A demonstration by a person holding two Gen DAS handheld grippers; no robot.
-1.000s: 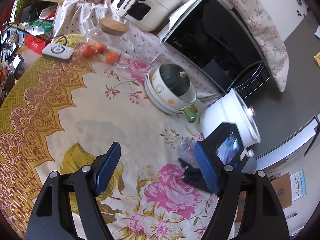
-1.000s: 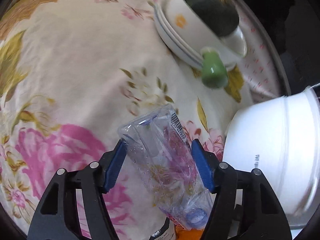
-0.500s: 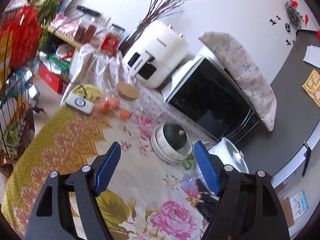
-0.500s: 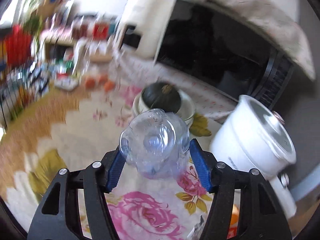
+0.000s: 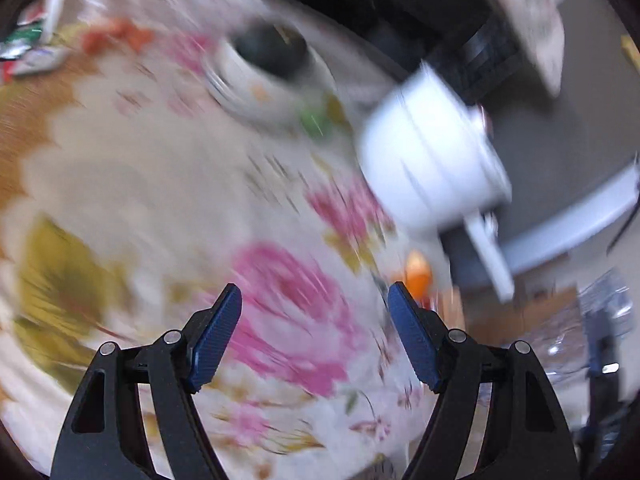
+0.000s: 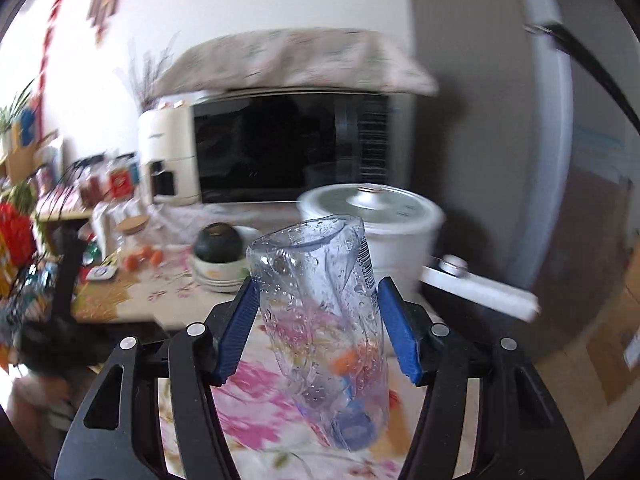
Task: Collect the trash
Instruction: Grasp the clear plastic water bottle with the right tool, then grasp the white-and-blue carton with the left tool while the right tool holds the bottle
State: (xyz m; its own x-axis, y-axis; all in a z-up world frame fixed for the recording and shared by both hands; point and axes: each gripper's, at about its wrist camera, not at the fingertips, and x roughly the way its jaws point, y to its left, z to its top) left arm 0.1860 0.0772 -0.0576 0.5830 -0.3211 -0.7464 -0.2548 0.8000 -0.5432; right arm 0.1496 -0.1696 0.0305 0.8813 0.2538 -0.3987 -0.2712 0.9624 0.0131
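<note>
- Right wrist view: the right gripper (image 6: 318, 320) has just been closing its jaws and is clamped on a crushed clear bottle (image 6: 324, 320), held above the floral tablecloth (image 6: 256, 380).
- Bottle label: a barcode strip; digits too blurred to read.
- Left gripper (image 5: 314, 336): jaws apart, nothing between them.

Bowl (image 6: 218, 258) left of cooker (image 6: 394, 220), microwave (image 6: 280, 148) behind.

Table with a flowery cloth (image 5: 168, 168) under the gripper, white pot (image 5: 428, 160) ahead right, stacked bowls (image 5: 256, 84) ahead, oranges (image 6: 142, 258) far left
</note>
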